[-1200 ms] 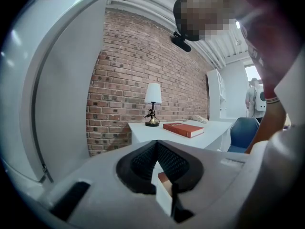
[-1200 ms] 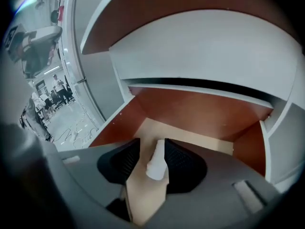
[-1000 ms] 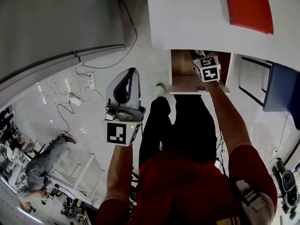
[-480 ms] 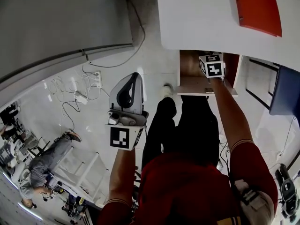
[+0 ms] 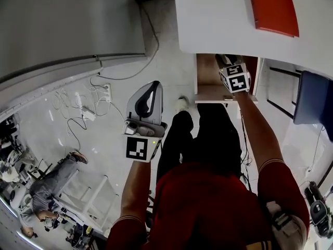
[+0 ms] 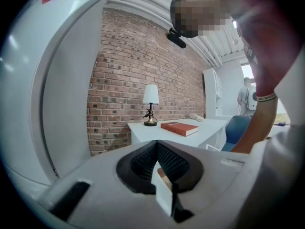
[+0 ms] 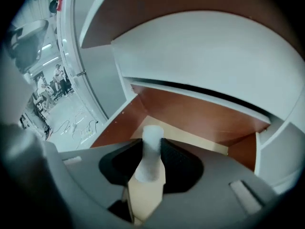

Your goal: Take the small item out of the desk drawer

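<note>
Small white cylinder (image 7: 151,151) sits between the jaws of the right claw (image 7: 152,142), inside the open drawer (image 7: 200,118); its far end pokes just past the jaw tips; jaws closing, both pads touching the sides of the small white cylinder; cannot tell whether it rests on the pale drawer floor. Drawer walls red-brown; white underside of the desk (image 7: 214,46) directly above.

Head view: right claw (image 5: 225,61) reaches into the drawer (image 5: 207,72) under the edge of the white desk (image 5: 218,14); red book (image 5: 273,7) lies on the desk top, well apart from the drawer.

Left claw (image 5: 155,84) held out over the floor, well to the left of the drawer; jaw tips together, nothing between them; same in the left gripper view, left claw (image 6: 156,144) pointing at a brick wall (image 6: 128,66), with a lamp (image 6: 151,104) and the red book (image 6: 179,128) on the desk.
</note>
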{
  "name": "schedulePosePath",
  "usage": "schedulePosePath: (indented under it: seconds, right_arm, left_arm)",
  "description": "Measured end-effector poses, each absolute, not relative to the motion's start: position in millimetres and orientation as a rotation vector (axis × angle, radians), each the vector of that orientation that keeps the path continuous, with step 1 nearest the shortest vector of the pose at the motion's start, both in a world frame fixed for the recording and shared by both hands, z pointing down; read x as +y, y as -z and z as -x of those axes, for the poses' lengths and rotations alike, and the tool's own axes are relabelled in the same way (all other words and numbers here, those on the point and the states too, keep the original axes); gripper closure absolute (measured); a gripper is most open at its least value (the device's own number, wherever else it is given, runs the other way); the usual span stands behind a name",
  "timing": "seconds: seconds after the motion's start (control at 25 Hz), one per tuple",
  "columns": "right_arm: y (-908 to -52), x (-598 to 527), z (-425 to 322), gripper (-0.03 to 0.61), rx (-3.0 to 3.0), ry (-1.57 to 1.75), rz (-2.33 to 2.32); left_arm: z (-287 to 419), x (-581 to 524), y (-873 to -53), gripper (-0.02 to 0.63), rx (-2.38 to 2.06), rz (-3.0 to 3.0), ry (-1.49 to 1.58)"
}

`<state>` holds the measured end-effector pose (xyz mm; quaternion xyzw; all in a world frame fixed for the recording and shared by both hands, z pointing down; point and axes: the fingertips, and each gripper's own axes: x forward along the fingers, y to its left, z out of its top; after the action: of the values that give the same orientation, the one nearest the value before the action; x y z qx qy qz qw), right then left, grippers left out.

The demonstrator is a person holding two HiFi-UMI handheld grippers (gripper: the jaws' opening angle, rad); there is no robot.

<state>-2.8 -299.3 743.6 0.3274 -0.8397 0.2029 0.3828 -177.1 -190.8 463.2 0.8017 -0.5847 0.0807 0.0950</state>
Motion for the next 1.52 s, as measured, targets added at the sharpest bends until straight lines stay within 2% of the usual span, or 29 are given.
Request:
schedulePosePath:
  seconds: [0.44,0.8,1.08,1.52]
  right_arm:
    - [-638,-250,6,0.443,-2.247,-0.450,-0.786]
    - [-515,-207,16,0.443,-2.493,-0.440,-0.845]
    - [-412,-180,-4,0.443,-2.717,-0.396,-0.960]
    - [-321,-145,-32,0.445,-2.952,-0.277,-1.089]
  left_arm:
    - [173,-172,-418,0.609,-1.662,-2.448,-0.146]
    - [152,-162,-396,0.609,-1.546,-2.518,-0.083]
    - [117,-150,-359,0.609,-1.414,-2.643,-0.076]
    - [88,-149,-302,0.609,-1.309,-2.827,-0.014]
